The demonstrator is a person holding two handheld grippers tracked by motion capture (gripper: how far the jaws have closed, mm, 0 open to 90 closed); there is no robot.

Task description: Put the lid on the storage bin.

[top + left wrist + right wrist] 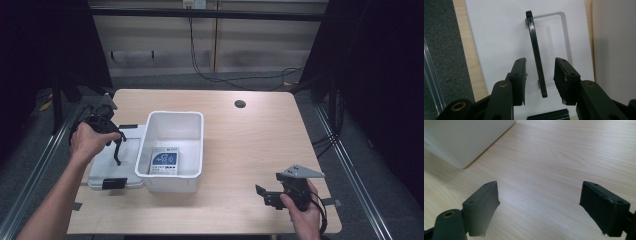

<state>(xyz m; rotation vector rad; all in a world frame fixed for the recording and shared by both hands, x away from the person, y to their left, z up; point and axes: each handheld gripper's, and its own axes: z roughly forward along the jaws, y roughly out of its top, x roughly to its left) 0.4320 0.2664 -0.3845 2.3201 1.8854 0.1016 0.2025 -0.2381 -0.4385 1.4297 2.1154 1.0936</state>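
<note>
- Black handle (536, 52) on flat white plastic lid (499, 37) stands upright between left gripper (540, 77)'s open jaws, not yet pinched, for lifting.
- Right gripper (539, 202) waits wide open above wooden table (554, 157).

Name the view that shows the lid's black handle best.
The left gripper view: the handle stands raised off the white lid, between the left tool's pads. The high view shows it small; the right gripper view faces bare table.

White bin (192, 131) w/ booklet (164, 161) inside, on wood table (260, 150).
</note>
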